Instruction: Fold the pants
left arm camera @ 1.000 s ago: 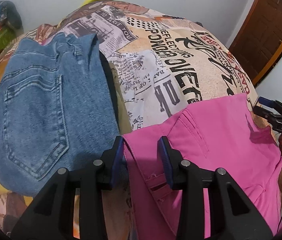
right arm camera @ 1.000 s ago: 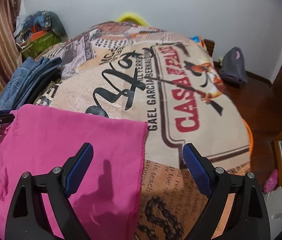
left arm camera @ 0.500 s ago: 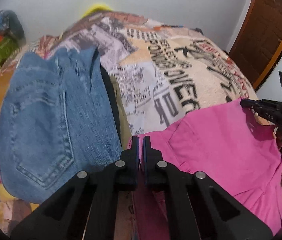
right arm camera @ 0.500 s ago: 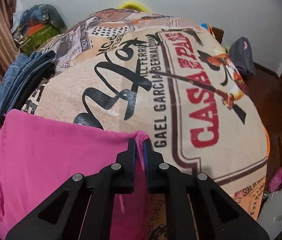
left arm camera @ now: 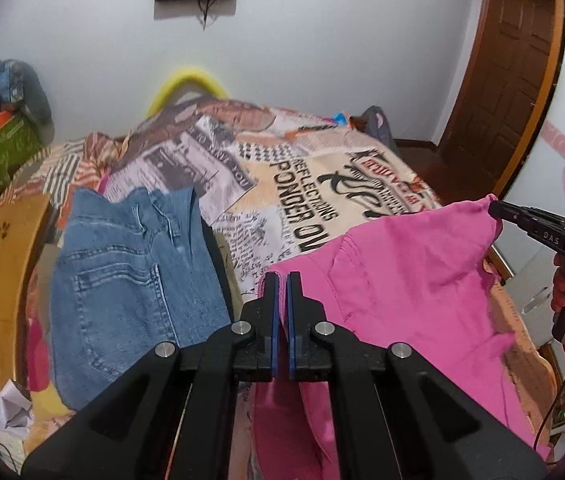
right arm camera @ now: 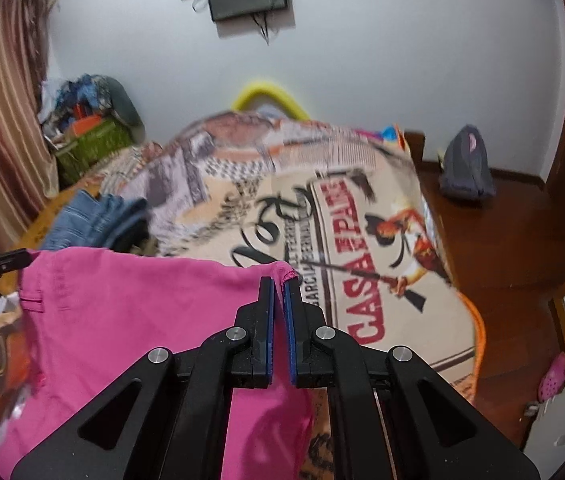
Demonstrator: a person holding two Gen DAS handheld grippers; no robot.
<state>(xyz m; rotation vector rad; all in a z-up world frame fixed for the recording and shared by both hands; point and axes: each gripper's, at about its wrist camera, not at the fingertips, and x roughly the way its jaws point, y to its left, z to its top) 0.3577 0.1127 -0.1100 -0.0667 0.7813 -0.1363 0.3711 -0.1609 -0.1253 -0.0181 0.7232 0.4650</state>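
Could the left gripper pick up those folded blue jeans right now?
Probably not yet. The left gripper is shut on the pink pants, so it is occupied. The blue jeans lie uncovered just to its left.

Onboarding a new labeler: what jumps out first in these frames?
The bright pink pants, lifted and stretched between the left gripper and the right gripper, each shut on an edge. Left of them lie folded blue jeans on the bed. Beyond spreads a loud newspaper-print bedspread with red "CASA" lettering.
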